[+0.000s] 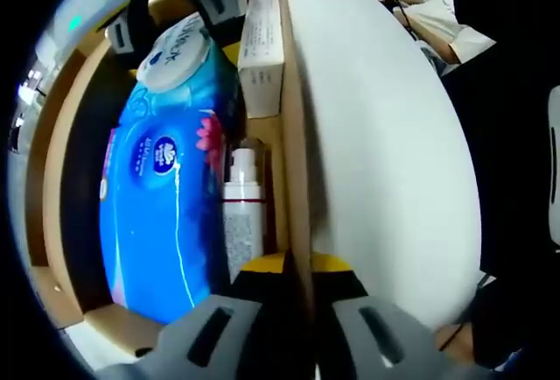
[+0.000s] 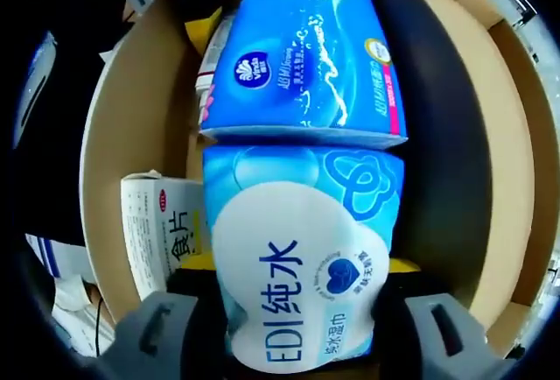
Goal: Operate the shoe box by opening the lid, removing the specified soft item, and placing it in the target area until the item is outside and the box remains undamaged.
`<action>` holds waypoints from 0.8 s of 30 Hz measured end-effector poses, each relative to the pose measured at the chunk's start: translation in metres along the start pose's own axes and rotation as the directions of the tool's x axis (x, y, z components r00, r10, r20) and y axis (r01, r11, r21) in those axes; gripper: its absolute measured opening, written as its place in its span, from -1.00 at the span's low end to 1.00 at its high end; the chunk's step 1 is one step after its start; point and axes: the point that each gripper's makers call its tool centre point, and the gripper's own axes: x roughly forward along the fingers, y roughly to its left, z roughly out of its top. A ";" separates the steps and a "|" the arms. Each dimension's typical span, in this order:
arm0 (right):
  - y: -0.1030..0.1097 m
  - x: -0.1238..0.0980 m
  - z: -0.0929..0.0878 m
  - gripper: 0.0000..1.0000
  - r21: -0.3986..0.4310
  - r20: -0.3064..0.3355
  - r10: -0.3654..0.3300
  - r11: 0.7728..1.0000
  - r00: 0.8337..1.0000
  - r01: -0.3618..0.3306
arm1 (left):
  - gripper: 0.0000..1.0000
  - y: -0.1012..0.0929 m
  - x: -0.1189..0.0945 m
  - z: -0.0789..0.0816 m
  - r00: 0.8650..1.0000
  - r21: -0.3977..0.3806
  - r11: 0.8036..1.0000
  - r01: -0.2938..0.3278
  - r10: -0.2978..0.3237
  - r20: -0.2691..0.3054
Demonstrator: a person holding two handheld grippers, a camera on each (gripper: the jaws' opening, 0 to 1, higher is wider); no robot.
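Note:
The open shoe box (image 2: pixel 131 135) is brown inside. A blue and white wet-wipes pack (image 2: pixel 297 292) lies in it, and my right gripper (image 2: pixel 296 266) is shut on that pack's near end, one jaw on each side. A blue tissue pack (image 2: pixel 306 56) lies just beyond it. In the left gripper view the wipes pack (image 1: pixel 179 47) is at the far end with the right gripper (image 1: pixel 171 21) on it, and the tissue pack (image 1: pixel 157 196) is nearer. My left gripper (image 1: pixel 297 266) is shut on the upright cardboard panel (image 1: pixel 385 161), white outside; it looks like the opened lid.
A white pump bottle (image 1: pixel 243 205) and a small white carton (image 1: pixel 262 47) lie between the tissue pack and the held panel. The carton (image 2: pixel 162 231) lies left of the wipes pack. Papers and a person's sleeve (image 1: pixel 455 34) lie beyond the box.

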 end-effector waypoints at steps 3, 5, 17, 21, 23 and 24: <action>0.002 0.001 0.001 0.39 0.024 -0.053 -0.027 0.999 0.998 0.028 | -0.88 0.001 0.000 -0.001 1.000 -0.002 1.000 0.002 -0.002 -0.006; 0.003 0.000 -0.001 0.39 0.023 -0.051 -0.026 0.999 0.998 0.027 | -0.88 0.002 0.000 -0.002 1.000 0.002 1.000 0.005 -0.005 -0.005; 0.003 0.000 -0.003 0.39 0.020 -0.044 -0.023 1.000 0.999 0.024 | -0.88 0.004 0.001 -0.001 1.000 0.003 1.000 0.003 -0.003 -0.007; 0.004 0.000 -0.003 0.39 0.019 -0.048 -0.023 1.000 0.999 0.023 | -0.88 0.004 0.001 -0.001 1.000 0.001 1.000 0.002 -0.002 -0.008; 0.004 0.000 -0.003 0.39 0.019 -0.048 -0.022 1.000 0.999 0.023 | -0.88 0.004 0.001 -0.001 1.000 0.001 1.000 0.002 -0.002 -0.008; 0.004 0.000 -0.003 0.39 0.019 -0.049 -0.023 1.000 0.999 0.024 | -0.88 0.003 0.001 -0.001 1.000 0.001 1.000 0.003 -0.003 -0.008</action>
